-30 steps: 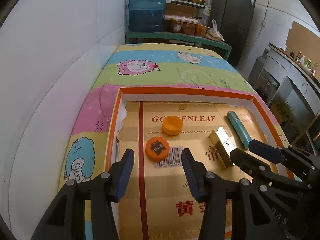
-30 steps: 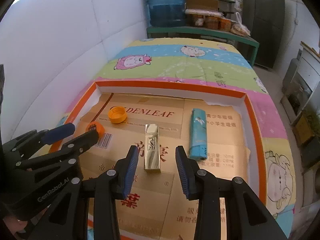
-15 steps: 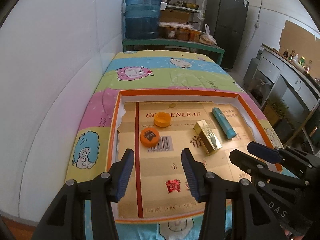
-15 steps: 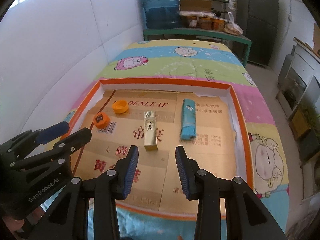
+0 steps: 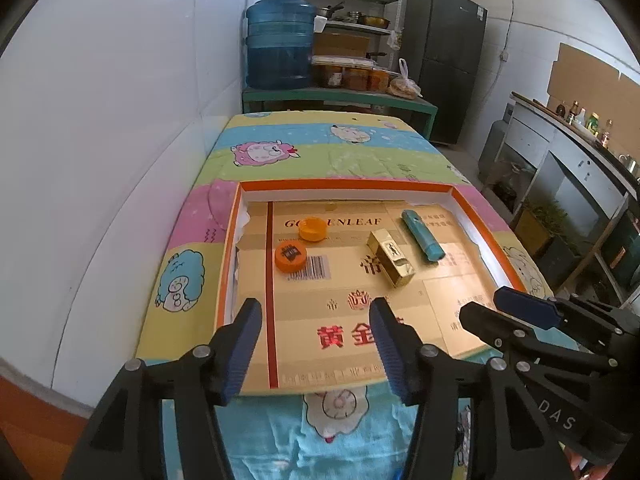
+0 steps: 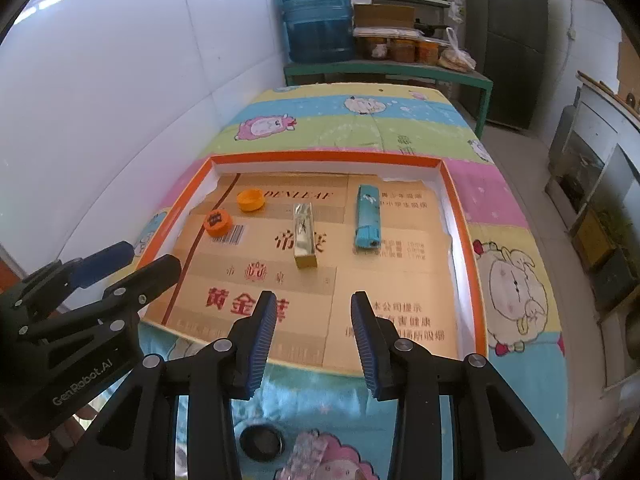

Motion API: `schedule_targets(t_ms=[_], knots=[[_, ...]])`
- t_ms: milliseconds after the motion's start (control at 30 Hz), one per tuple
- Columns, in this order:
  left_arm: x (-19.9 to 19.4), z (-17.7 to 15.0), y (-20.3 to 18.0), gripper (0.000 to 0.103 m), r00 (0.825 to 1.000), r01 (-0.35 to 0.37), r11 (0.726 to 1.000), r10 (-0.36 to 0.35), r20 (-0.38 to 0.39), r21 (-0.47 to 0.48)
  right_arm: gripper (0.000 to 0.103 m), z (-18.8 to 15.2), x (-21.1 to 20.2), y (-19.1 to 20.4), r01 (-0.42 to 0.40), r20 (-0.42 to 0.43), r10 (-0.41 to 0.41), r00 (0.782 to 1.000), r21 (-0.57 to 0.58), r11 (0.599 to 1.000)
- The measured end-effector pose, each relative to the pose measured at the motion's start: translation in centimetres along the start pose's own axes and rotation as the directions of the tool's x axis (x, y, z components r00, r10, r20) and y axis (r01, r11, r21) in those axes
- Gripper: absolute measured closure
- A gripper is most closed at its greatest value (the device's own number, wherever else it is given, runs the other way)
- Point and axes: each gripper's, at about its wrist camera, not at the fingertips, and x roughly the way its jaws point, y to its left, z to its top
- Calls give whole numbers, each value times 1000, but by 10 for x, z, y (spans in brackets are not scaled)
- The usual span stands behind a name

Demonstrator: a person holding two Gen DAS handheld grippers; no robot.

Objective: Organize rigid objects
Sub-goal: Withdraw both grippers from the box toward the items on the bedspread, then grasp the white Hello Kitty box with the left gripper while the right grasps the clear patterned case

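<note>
white tiled wall (image 5: 120,100), green shelf table (image 5: 340,98), dark fridge (image 5: 448,60), blue water jug (image 5: 280,48)

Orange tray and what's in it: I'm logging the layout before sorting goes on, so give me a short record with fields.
tray: orange-rimmed tray, cardboard-lined, on a cartoon-print cloth
left side: two orange caps, the darker cap nearer, the lighter cap farther, apart
middle: gold box, lying flat
right side: teal lighter, lying flat, apart from the box
left gripper: open, nothing between its fingers
right gripper: open, holding nothing, over the tray's near edge
</note>
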Motion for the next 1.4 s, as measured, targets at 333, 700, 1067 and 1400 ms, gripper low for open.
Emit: schedule_targets(t_ms=[333, 700, 1067, 1400], knots=[[-21, -22, -1, 47, 1000, 13, 1000, -13, -10, -4, 64, -20, -20, -3, 20, 3, -20, 1000, 24, 1000], [-53, -58, -13, 47, 999, 44, 999, -44, 5, -3, 64, -47, -38, -5, 46, 2, -46, 999, 54, 997], [-73, -104, -33, 47, 997, 79, 997, -79, -28, 22, 64, -58, -53, -1, 55, 13, -56, 998, 58, 997], [-86, -160, -71, 47, 991, 123, 988, -118, -64, 90, 64, -73, -60, 5, 43, 16, -44, 999, 66, 997]])
